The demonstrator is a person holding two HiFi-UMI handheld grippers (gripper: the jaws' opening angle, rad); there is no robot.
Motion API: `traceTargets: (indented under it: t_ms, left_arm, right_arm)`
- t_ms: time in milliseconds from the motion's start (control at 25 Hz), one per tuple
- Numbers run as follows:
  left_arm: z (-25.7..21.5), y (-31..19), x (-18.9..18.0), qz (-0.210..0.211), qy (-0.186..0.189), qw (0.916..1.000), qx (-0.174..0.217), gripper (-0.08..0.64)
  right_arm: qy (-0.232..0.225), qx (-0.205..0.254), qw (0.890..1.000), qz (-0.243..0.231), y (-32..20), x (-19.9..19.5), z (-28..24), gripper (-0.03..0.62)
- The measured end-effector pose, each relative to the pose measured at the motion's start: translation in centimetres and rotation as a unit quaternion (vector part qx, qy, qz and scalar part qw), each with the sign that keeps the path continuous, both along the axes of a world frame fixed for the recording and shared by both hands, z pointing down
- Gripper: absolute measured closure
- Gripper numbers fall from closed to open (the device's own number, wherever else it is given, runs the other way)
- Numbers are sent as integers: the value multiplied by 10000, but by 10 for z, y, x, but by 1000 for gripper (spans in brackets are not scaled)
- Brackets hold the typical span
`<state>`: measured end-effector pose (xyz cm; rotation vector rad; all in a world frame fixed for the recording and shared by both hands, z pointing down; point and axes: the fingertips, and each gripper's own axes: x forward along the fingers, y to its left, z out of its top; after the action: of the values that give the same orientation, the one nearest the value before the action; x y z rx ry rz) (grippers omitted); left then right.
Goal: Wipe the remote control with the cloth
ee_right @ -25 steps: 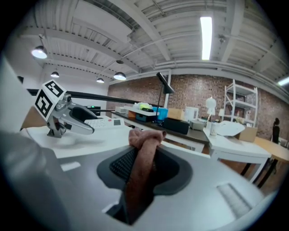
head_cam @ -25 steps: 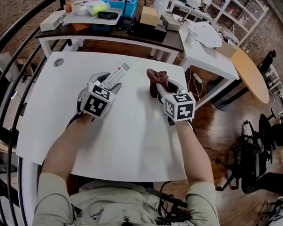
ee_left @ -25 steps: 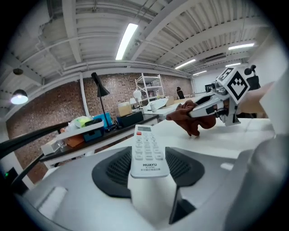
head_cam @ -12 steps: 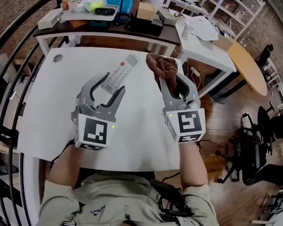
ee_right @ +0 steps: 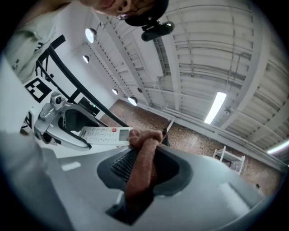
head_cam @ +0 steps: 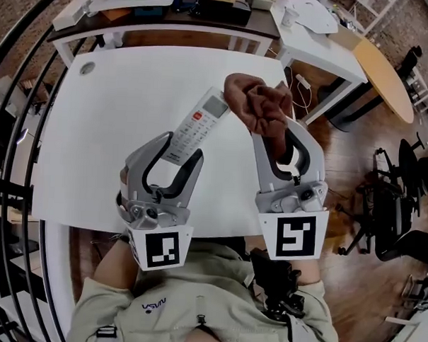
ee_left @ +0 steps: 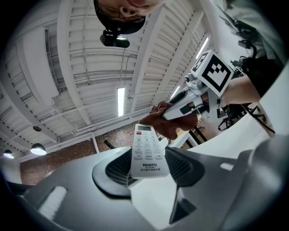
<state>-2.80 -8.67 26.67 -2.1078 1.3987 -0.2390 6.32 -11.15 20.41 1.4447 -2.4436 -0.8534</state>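
A white remote control point(head_cam: 195, 125) with a red button is held up above the white table point(head_cam: 95, 140), and my left gripper point(head_cam: 173, 156) is shut on its lower end. In the left gripper view the remote point(ee_left: 146, 151) stands between the pads, keys facing the camera. My right gripper point(head_cam: 278, 138) is shut on a bunched brown cloth point(head_cam: 261, 105). The cloth's top sits against the remote's display end, touching or nearly so. In the right gripper view the cloth point(ee_right: 142, 167) fills the jaws, with the remote point(ee_right: 101, 134) just left of it.
A dark desk point(head_cam: 164, 16) with boxes stands behind the table. A white side table point(head_cam: 312, 36) and a round wooden table point(head_cam: 381, 75) are at the back right. A black railing point(head_cam: 9, 158) runs along the left, and office chairs point(head_cam: 396, 210) stand at the right.
Both grippers have risen off the table and come back toward the person, tilting upward. The remote and the cloth rose with them and have drawn closer together.
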Motion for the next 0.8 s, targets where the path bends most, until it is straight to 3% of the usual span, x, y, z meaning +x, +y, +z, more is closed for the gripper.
traceTargets:
  t_ms: [200,800]
  left_arm:
    - [4,7,1,25,26,10000,48,316]
    - [2,12,-4,-41,21,9995,304,316]
  right_arm:
    - [539,-7,9985,-110,19,-13,17,492]
    - [1407,-86,9809,-1341,63,-71,51,492]
